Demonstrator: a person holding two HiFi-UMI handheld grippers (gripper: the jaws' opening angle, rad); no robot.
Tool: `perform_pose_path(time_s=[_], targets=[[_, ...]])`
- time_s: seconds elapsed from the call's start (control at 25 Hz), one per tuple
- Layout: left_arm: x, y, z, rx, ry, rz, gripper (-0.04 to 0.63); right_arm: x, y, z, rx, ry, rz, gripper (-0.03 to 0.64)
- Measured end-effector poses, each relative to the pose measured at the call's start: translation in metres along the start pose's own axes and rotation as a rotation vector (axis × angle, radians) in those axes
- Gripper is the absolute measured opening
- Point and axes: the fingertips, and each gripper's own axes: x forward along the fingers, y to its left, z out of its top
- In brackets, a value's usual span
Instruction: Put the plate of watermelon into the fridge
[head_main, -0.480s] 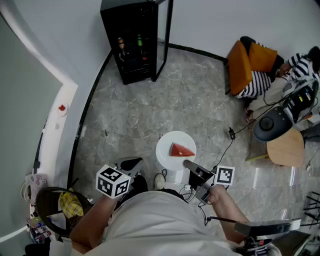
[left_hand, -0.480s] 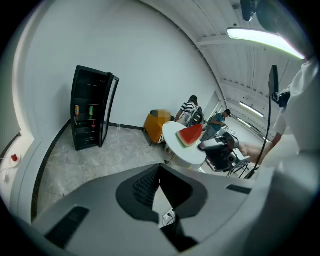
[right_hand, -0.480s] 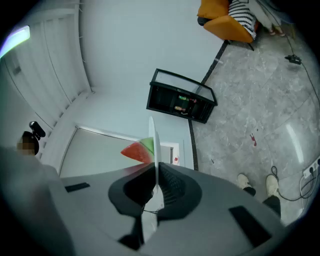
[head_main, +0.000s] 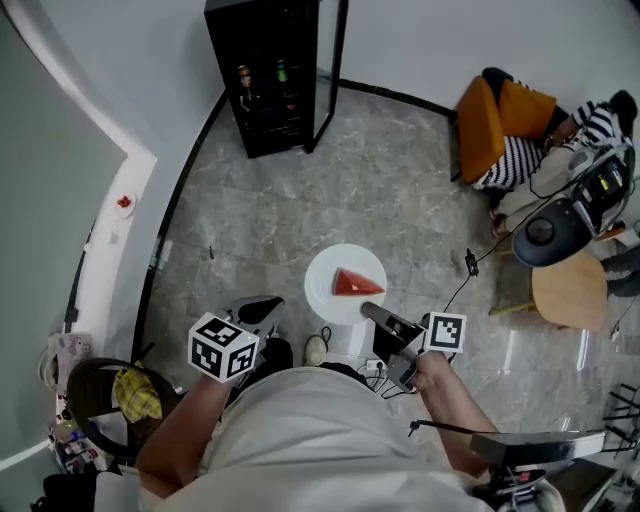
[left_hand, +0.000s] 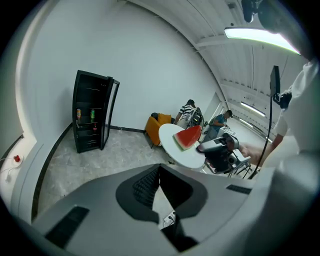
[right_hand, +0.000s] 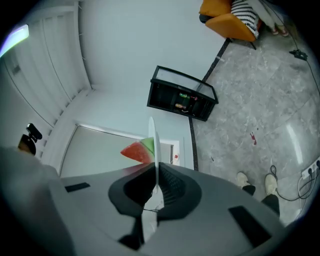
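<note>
A white plate (head_main: 330, 290) with a red watermelon wedge (head_main: 357, 284) hangs level over the marble floor. My right gripper (head_main: 372, 312) is shut on its near rim. In the right gripper view the plate (right_hand: 154, 145) shows edge-on between the jaws, with the wedge (right_hand: 136, 151) to its left. My left gripper (head_main: 268, 308) hangs to the left of the plate, apart from it, shut on nothing. From it the plate (left_hand: 182, 152) and wedge (left_hand: 189, 137) show ahead to the right. The black fridge (head_main: 275, 80) stands against the far wall, its glass door (head_main: 330, 70) swung open and bottles on a shelf.
An orange chair (head_main: 495, 130) and a seated person in stripes (head_main: 595, 125) are at the far right, with a round wooden table (head_main: 568, 290) nearer. A cable (head_main: 468, 265) trails on the floor. A basket with a yellow cloth (head_main: 110, 405) sits at lower left by a white ledge (head_main: 110, 250).
The plate and my right gripper have shifted a little forward, toward the fridge. The left gripper has barely moved.
</note>
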Motion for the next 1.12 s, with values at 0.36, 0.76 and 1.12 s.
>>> perform_pose_path(time_s=[0.36, 0.76, 1.12], targets=[[0.009, 0.012, 0.016, -0.003, 0.001, -0.015, 0.013, 0.031, -0.004, 0.024, 0.040, 0.025, 0.005, 0.023], [0.038, 0.121, 0.073, 0.014, -0.006, -0.057, 0.012, 0.149, -0.021, 0.094, 0.046, 0.017, -0.034, 0.023], [0.046, 0.245, 0.163, 0.154, 0.075, -0.141, 0.012, 0.307, -0.011, 0.182, 0.048, -0.008, -0.067, 0.023]])
